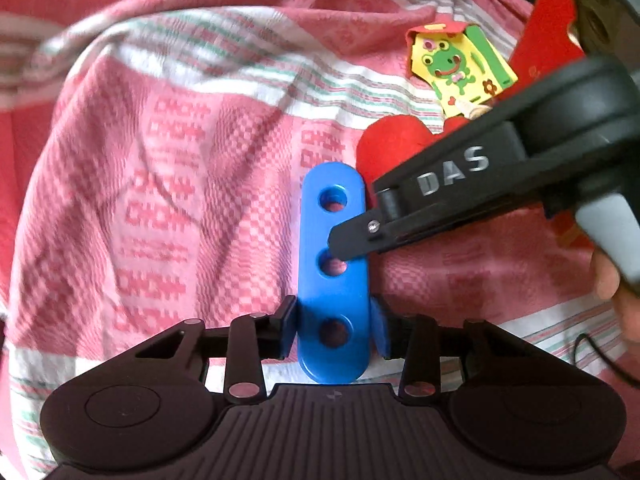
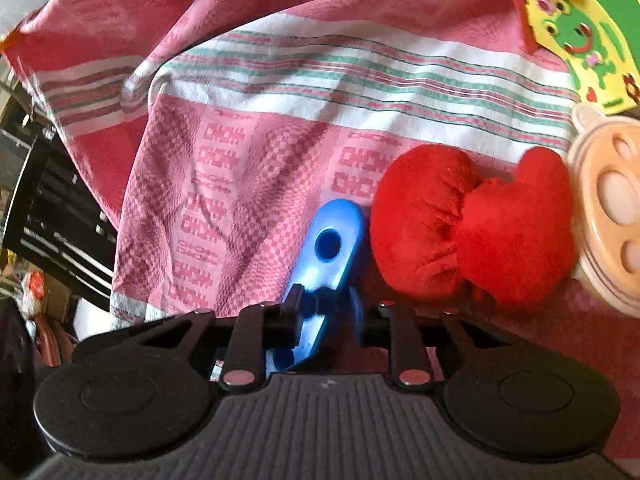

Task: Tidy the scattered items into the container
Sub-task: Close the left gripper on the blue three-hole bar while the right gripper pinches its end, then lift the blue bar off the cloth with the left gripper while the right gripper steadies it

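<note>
Left tool (image 1: pixel 334 330) clamps blue bar (image 1: pixel 334 240) at near end, pads on both edges. Right tool (image 2: pixel 326 320) grips same bar (image 2: pixel 328 248) farther along, narrow. Bar lies on pink cloth (image 1: pixel 160 160), just beside red bow (image 2: pixel 472 236). Frog card (image 1: pixel 460 68) beyond bow.

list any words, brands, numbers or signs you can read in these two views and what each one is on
"DAS": raised letters on the body of the right gripper, seen in the left wrist view.
Woven block motifs on the pink cloth: they repeat in rows but cannot be read as words.
Frog card: only pictures, a frog, flowers and hearts; no lettering shows.
Right wrist view: no readable text.
</note>
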A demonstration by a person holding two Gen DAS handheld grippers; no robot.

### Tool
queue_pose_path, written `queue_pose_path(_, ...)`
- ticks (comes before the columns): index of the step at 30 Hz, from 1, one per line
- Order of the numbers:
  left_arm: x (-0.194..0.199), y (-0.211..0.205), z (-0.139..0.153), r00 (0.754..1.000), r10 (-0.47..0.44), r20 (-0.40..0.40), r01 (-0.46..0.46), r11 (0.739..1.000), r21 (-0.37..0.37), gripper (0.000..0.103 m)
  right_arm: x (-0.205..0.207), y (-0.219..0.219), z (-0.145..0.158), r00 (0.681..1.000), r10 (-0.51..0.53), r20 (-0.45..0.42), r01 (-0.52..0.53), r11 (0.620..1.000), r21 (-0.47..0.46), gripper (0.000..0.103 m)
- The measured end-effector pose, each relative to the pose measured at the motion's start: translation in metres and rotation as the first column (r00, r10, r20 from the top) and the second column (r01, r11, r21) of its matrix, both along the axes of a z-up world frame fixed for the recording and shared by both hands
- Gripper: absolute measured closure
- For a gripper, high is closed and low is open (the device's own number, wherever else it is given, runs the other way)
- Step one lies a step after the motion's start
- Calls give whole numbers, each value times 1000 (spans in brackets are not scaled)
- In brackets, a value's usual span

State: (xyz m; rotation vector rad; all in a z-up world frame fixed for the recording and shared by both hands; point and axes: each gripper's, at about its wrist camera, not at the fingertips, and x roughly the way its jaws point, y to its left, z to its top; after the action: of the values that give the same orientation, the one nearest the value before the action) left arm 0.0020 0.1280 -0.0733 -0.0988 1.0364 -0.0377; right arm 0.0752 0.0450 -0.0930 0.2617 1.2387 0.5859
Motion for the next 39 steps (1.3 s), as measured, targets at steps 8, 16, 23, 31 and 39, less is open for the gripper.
queue_pose_path(8,-8,13,-3,1000,5,-16,-7,997,-75,64,-6,-1,-7,998,-27,-56,29,999,40,65)
queue_pose_path(16,-6,5,-1,999,-33,-9,33,999,-27,64,-19,-1,4,999,-31,-15,31,1000,0,79)
queue_pose_path(23,-3,18,-4,999,-5,-42,-2,987,-163,65,-24,-4,20,1000,-3,-25,5,997,79,80)
queue_pose_path(31,-1,26,-10,999,2,-53,-14,976,-219,65,-5,-20,11,997,-57,-45,60,997,54,74)
queue_pose_path(39,-3,23,-11,998,-29,-64,14,976,-219,64,-6,-11,1,997,-45,-56,47,998,34,70)
